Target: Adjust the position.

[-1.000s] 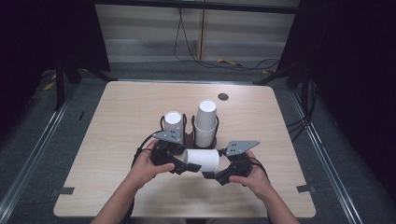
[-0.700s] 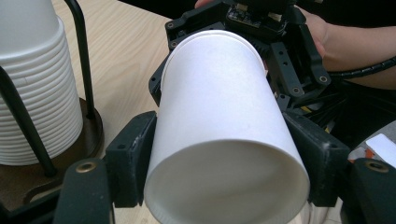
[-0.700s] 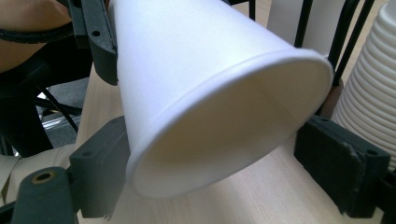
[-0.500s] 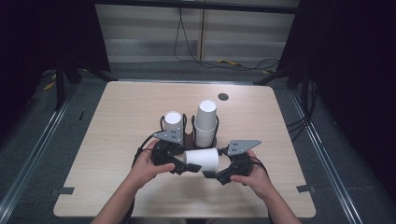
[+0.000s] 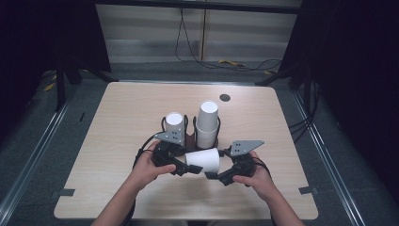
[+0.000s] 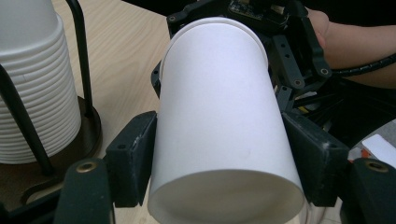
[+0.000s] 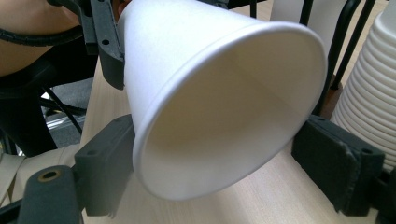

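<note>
Closing right gripper (image 5: 212, 176) meets paper cup (image 5: 203, 160) clamped by level left gripper (image 5: 190, 169).

The light wooden tabletop (image 5: 117, 122) carries a dark wire holder (image 5: 188, 137) near its middle, with two stacks of white paper cups (upside down): one stack (image 5: 174, 126) at its left, a taller stack (image 5: 207, 123) at its right. Beyond the holder lies a small dark disc (image 5: 225, 98), perhaps a hole.

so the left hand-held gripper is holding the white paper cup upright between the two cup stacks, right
Not quite. The left hand-held gripper does hold the white paper cup, but the cup lies on its side, in front of the two stacks of white paper cups, not between them. The high view shows it.
</note>
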Demonstrator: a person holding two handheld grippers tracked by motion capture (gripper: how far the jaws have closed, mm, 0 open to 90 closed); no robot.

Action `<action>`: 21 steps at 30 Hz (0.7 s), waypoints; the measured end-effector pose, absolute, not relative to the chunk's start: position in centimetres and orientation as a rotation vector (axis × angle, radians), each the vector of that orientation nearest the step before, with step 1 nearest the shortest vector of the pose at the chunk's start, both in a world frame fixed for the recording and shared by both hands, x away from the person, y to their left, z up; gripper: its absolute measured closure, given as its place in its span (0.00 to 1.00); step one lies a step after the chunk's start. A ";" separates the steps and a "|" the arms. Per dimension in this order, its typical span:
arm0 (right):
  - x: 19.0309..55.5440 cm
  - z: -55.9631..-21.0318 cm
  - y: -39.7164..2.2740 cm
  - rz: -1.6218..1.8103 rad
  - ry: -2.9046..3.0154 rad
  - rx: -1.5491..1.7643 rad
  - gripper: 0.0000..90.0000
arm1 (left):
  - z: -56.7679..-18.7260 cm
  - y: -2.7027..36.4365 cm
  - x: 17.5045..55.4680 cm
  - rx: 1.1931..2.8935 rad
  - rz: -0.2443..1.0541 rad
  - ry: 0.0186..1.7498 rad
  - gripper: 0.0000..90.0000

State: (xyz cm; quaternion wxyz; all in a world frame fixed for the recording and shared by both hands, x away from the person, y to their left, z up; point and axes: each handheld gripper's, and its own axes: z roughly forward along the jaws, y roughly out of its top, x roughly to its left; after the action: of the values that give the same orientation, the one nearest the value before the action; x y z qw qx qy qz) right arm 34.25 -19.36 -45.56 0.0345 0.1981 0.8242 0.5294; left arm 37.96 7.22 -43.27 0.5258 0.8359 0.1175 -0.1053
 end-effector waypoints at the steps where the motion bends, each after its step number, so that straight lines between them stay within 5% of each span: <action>1: 34.3 -45.5 -19.4 1.627 2.538 0.608 0.18 | -43.3 7.2 38.0 1.998 -0.253 0.280 0.34; 21: 34.3 -45.1 -19.3 1.665 2.525 0.535 0.14 | -43.4 7.0 38.0 2.001 -0.288 0.263 0.34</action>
State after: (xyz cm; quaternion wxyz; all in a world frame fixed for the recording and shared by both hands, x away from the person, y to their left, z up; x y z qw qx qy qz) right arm 34.33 -19.30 -45.10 0.0351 0.1739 0.8217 0.5416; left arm 37.97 7.01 -43.43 0.5240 0.8360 0.1100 -0.1201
